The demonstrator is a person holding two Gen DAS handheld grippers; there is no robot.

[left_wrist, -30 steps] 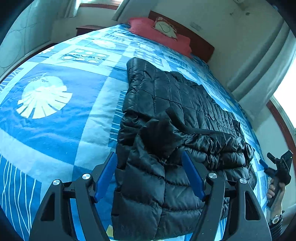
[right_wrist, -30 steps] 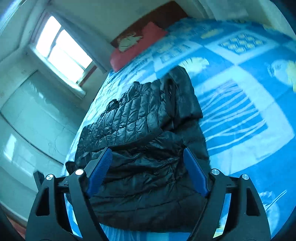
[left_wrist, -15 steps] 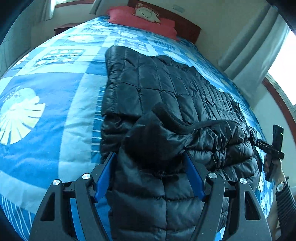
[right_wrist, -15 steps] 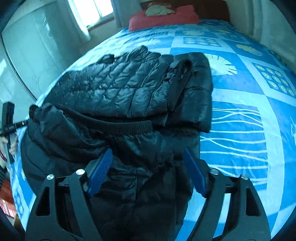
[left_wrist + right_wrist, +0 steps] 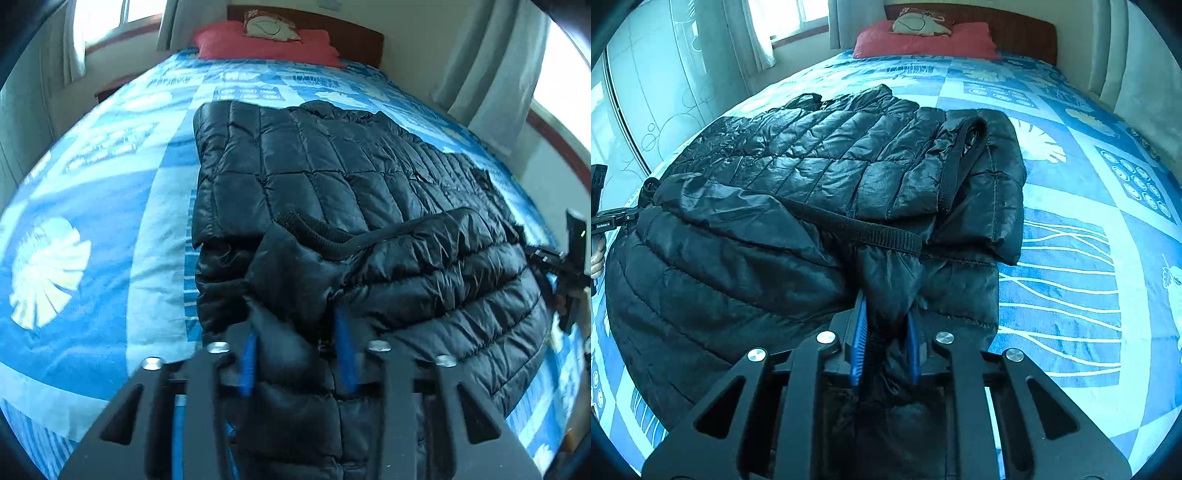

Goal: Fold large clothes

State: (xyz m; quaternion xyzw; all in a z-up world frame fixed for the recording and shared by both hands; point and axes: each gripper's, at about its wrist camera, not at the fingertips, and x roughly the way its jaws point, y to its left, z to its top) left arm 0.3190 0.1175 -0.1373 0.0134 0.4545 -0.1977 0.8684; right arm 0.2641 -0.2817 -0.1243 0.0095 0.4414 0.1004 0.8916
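A black quilted puffer jacket (image 5: 351,206) fills the middle of the left wrist view, lying on a bed with a blue patterned bedspread (image 5: 92,206), its near part doubled over the rest so that a ribbed black hem band (image 5: 332,242) runs across the centre of the frame. At the bottom centre the left gripper (image 5: 297,354) is closed on a bunch of the jacket's near edge — its blue pads (image 5: 249,356) press the padded fabric from both sides. At the right edge of that frame the other handheld device shows as a dark shape, too blurred to read closely. In the right wrist view the jacket (image 5: 827,166) spreads from the left edge to right of centre, with the bedspread (image 5: 1089,258) bare on the right side of the frame. The right gripper (image 5: 886,343), bottom centre, is likewise clamped on a fold of the jacket just below the hem band (image 5: 857,227), the cloth pinched between its blue pads (image 5: 858,341). A red pillow (image 5: 923,42) lies at the top centre against a dark wooden headboard (image 5: 1015,29) — curtains hang at both upper sides.
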